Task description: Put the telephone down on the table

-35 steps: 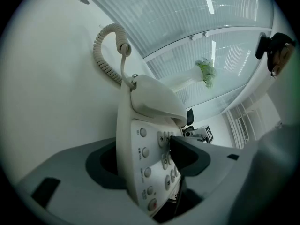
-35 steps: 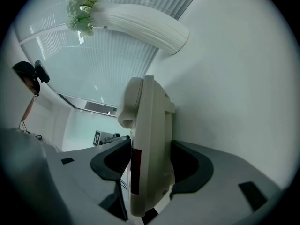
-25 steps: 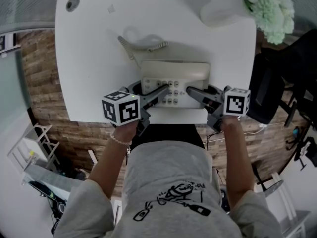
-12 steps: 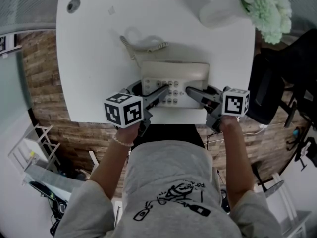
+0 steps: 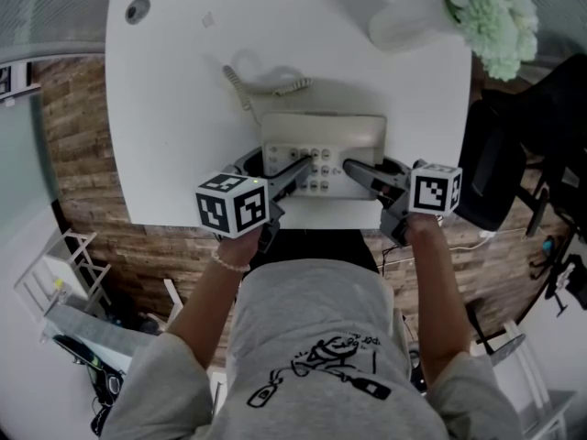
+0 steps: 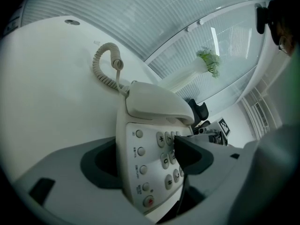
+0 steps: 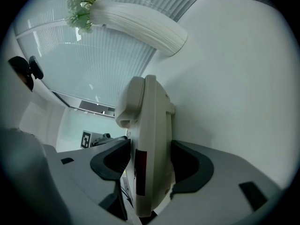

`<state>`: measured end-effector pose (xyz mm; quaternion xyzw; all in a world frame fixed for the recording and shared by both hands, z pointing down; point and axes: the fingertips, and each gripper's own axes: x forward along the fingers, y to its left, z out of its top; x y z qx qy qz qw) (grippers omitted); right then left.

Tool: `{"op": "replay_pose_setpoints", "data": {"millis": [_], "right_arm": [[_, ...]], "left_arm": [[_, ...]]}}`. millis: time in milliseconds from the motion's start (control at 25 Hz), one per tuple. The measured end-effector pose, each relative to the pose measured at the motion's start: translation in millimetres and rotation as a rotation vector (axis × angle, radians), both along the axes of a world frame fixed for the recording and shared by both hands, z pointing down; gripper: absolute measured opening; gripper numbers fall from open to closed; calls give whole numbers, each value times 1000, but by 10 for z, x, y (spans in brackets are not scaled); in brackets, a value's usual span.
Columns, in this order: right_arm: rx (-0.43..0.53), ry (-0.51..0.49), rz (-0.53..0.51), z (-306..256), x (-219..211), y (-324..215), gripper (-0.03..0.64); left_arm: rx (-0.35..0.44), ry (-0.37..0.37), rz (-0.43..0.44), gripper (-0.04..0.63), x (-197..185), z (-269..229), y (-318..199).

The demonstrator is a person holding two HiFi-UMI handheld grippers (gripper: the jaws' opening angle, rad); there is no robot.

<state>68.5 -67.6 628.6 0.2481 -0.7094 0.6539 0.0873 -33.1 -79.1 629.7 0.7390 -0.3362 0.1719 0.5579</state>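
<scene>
A beige desk telephone lies flat on the white table near its front edge, the handset in its cradle and the coiled cord trailing behind. My left gripper straddles the phone's left side. Its jaws are opening: one finger hovers over the keypad, the other stands off the left edge. My right gripper straddles the phone's right side. In the right gripper view its pads lie against both faces of the telephone.
A white ribbed vase with pale green flowers lies at the table's far right corner. A round cable hole sits at the far left corner. A black chair stands right of the table.
The left gripper has tilted a little, its marker cube shifting slightly right. The telephone and the right gripper have stayed where they were.
</scene>
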Motion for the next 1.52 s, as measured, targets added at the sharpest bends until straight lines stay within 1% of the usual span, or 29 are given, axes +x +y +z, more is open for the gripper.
{"op": "replay_pose_setpoints", "data": {"millis": [520,1040,1520], "right_arm": [[12,59,15,-1,1,-3,282],[3,106,14,28,10,4,288],[1,154,13,24,33,7,291]], "left_arm": [[-3,-37,-3,342,-14,16,-6],[-4,-81,0,354,-38,35,-12],[-13,-91,-2,358,-49,38,-13]]}}
